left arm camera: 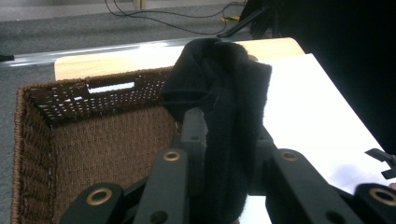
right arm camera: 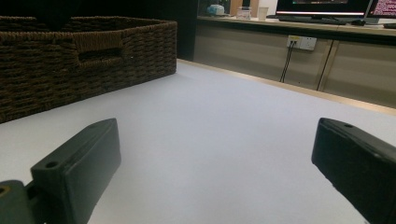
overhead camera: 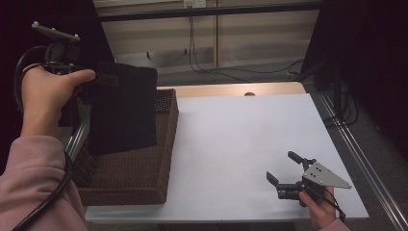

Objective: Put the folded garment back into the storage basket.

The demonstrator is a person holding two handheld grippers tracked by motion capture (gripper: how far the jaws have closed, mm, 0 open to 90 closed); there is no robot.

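Left gripper, raised above the woven basket at the table's left edge, has its jaws pinched tight on the top edge of a black cloth. In the high view the cloth hangs free as a flat dark panel, its lower edge over the basket's interior; whether the hem touches the basket floor cannot be told. In the left gripper view the fabric bunches between the jaws and rises in a folded hump beyond them.

Right gripper rests low over the white table surface near the front right corner, jaws spread wide with nothing between them, well apart from the cloth.

Judgement on the step in hand: the cloth appears to be in transfer between basket and table. To do it well, the pinch should remain firm at the top edge, and the lift should carry the lower hem clear of the basket's near wall before any sideways travel, since the rough weave could snag the fabric. The idle right gripper is well placed to take a lower corner once the cloth comes over the table.

Orientation: the cloth's long axis runs near vertical, hanging from the held edge downward, leaning slightly. Its broad face turns toward the high camera.
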